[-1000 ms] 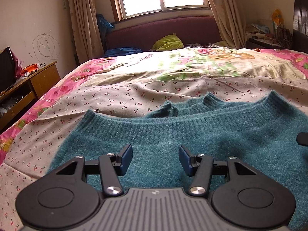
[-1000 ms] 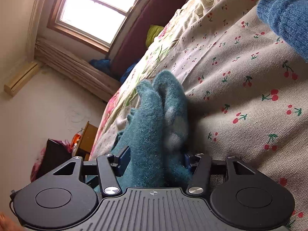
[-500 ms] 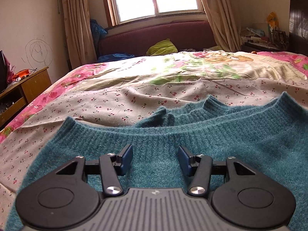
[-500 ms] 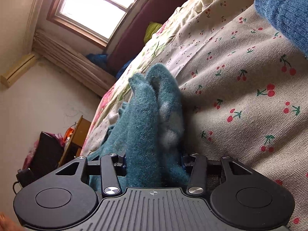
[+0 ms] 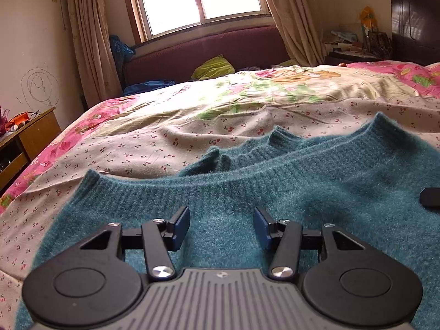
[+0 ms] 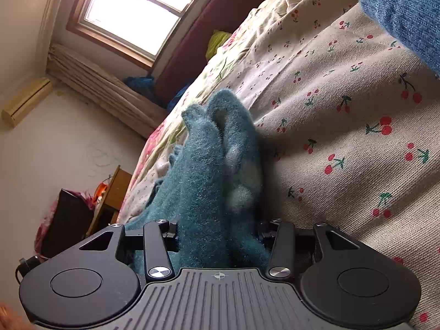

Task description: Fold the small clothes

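Observation:
A fuzzy teal sweater (image 5: 316, 187) lies spread on the cherry-print bedsheet (image 5: 154, 148). My left gripper (image 5: 222, 227) is open and hovers just above the sweater's body, with nothing between its blue pads. In the right wrist view my right gripper (image 6: 218, 236) is shut on a bunched fold of the teal sweater (image 6: 209, 170), which stands up between the fingers and hides the pads. A black part of the right gripper shows at the right edge of the left wrist view (image 5: 430, 196).
A blue knit garment (image 6: 407, 13) lies on the sheet at the upper right of the right wrist view. A wooden side table (image 5: 24, 140) stands left of the bed. A maroon headboard (image 5: 209, 52) and a window are at the far end.
My right gripper has closed tighter on the sweater fold. My left gripper has shifted over the sweater and stays open.

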`<act>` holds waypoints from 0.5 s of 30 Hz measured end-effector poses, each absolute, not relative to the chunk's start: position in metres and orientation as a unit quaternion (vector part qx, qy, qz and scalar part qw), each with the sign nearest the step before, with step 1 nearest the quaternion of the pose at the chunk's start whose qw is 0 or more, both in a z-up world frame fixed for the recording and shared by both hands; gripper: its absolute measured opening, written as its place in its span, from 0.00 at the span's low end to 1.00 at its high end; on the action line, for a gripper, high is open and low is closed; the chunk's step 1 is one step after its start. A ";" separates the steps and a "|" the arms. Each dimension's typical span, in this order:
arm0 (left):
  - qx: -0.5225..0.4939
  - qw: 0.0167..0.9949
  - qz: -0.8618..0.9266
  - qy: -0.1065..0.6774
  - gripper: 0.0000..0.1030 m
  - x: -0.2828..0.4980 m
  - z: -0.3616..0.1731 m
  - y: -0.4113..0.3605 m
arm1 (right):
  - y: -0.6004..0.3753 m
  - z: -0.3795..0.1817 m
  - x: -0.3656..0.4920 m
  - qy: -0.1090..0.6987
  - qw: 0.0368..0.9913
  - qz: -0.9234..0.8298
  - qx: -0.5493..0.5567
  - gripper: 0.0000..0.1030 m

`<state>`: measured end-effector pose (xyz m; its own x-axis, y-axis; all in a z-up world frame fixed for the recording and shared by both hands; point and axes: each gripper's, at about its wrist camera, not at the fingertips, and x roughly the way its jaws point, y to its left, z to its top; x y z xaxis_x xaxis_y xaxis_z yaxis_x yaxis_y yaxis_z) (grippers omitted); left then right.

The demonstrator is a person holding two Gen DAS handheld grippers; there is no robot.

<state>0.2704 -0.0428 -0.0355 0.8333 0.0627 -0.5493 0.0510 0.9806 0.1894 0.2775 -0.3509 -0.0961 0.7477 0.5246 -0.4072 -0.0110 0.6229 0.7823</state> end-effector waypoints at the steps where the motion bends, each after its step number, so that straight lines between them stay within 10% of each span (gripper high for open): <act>1: 0.098 0.954 0.003 0.283 0.59 0.267 -0.041 -0.042 | -0.350 -0.095 0.277 0.318 0.844 0.159 0.401 0.42; 15: 0.038 0.962 -0.013 0.269 0.58 0.230 -0.029 -0.027 | -0.341 -0.088 0.273 0.330 0.857 0.134 0.371 0.37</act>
<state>0.2299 -0.0268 -0.0290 0.8545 -0.0048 -0.5194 0.0461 0.9967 0.0666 0.2727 -0.3410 -0.0881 0.7459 0.4744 -0.4675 0.0160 0.6889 0.7246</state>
